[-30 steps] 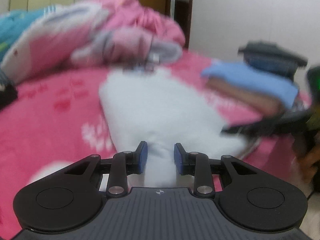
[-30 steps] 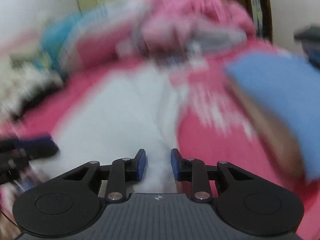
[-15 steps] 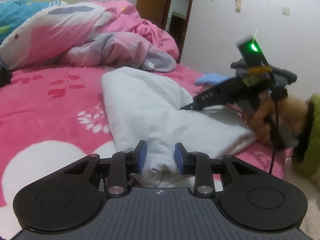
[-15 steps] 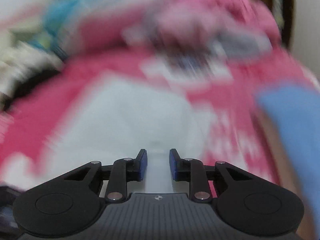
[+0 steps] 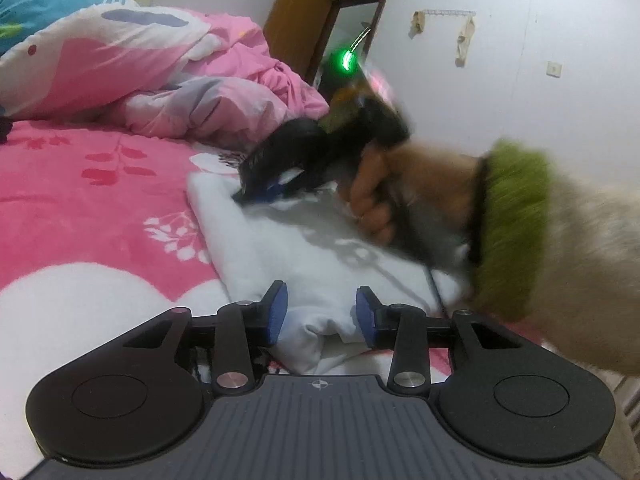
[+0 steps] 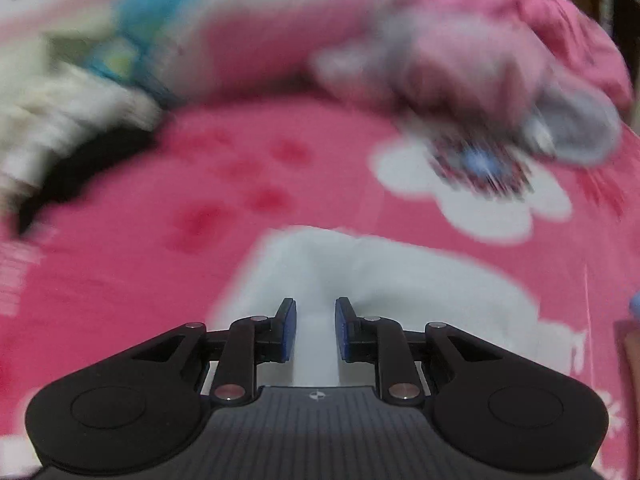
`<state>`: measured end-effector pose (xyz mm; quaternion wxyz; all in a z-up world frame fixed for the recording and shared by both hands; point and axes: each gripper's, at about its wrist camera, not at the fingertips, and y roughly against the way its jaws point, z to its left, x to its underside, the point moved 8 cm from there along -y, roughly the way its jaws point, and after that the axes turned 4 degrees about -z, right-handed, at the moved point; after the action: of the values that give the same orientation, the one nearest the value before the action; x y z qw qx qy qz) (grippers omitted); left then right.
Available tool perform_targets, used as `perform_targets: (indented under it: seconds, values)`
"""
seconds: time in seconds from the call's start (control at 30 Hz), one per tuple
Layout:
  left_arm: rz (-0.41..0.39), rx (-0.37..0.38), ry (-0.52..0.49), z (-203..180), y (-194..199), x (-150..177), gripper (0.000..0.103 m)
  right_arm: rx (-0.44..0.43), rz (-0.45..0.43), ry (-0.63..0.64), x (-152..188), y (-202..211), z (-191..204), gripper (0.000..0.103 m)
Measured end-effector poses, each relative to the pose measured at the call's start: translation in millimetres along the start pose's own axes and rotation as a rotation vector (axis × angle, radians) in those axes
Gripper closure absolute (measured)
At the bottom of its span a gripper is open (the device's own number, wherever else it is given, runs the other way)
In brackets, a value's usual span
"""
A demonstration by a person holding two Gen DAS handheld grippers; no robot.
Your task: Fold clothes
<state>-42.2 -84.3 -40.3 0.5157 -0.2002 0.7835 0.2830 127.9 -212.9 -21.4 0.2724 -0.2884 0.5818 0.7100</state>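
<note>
Bed (image 5: 92, 208), pink floral sheet, fills both views; crumpled pink duvet (image 5: 168, 80) heaped at 11 o'clock in the left wrist view, blurred at 12–1 o'clock in the right wrist view.

White garment (image 5: 316, 256) lies folded on the bed, running from centre frame down to 6 o'clock in the left wrist view. In the right wrist view the same white garment (image 6: 360, 280) sits at 6 o'clock, with a ridge of cloth running straight up between the fingers.

Person's right hand (image 5: 384, 196), green cuff (image 5: 512, 224) and pale sleeve (image 5: 588, 280) enter from 3 o'clock, fist wrapped on the handle, forearm roughly level. Motion-blurred.

Right claw (image 5: 260, 196) pitched down, tip on the garment's far end at 11 o'clock of the cloth. In its own view the right claw (image 6: 315, 328) has its jaws at a narrow gap, white fabric between the blue pads; it appears pinched on the cloth, but blur prevents confirming contact.

Left claw (image 5: 321, 312) low and level at the near end, jaws part-open, a bunched fold of the garment sitting between the pads without clear contact on either side.

No containers in frame.
</note>
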Motion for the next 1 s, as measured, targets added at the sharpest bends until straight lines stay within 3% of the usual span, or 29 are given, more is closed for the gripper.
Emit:
perform_targets:
  seconds: [0.07, 0.23, 0.33, 0.57, 0.63, 0.7, 0.8, 0.87, 1.0]
  values:
    - [-0.001, 0.005, 0.013, 0.8, 0.8, -0.2, 0.064, -0.003, 0.013, -0.104, 0.2, -9.5, -14.1, 0.082]
    - [-0.006, 0.006, 0.023, 0.1, 1.3, 0.1, 0.063, -0.092, -0.046, -0.124, -24.1, 7.8, 6.9, 0.082]
    - [-0.010, -0.002, 0.015, -0.8, 1.8, 0.4, 0.063, 0.027, -0.010, -0.089, -18.1, -15.1, -11.9, 0.084]
    - [-0.016, -0.018, 0.002, -1.0, 1.5, 0.8, 0.062, 0.039, -0.140, -0.225, -23.8, 54.2, -60.8, 0.082]
    - [-0.016, -0.017, 0.007, -0.7, 1.4, 0.6, 0.062, 0.035, -0.114, -0.225, -13.5, 63.6, -71.2, 0.082]
    - [-0.015, -0.018, 0.005, -1.1, 1.4, 0.3, 0.062, 0.049, -0.034, -0.231, 3.0, 44.9, -88.4, 0.083]
    - [-0.010, -0.022, 0.000, -1.0, 2.1, -0.2, 0.062, 0.048, -0.009, -0.286, 17.0, 26.7, -115.0, 0.095]
    - [-0.005, -0.024, -0.002, -1.0, 2.1, -0.5, 0.061, 0.060, -0.036, -0.334, 8.2, 43.3, -123.5, 0.091]
    - [0.013, -0.027, -0.006, -2.0, 1.0, -2.0, 0.058, 0.081, -0.151, -0.221, 1.1, 115.9, -106.3, 0.091]
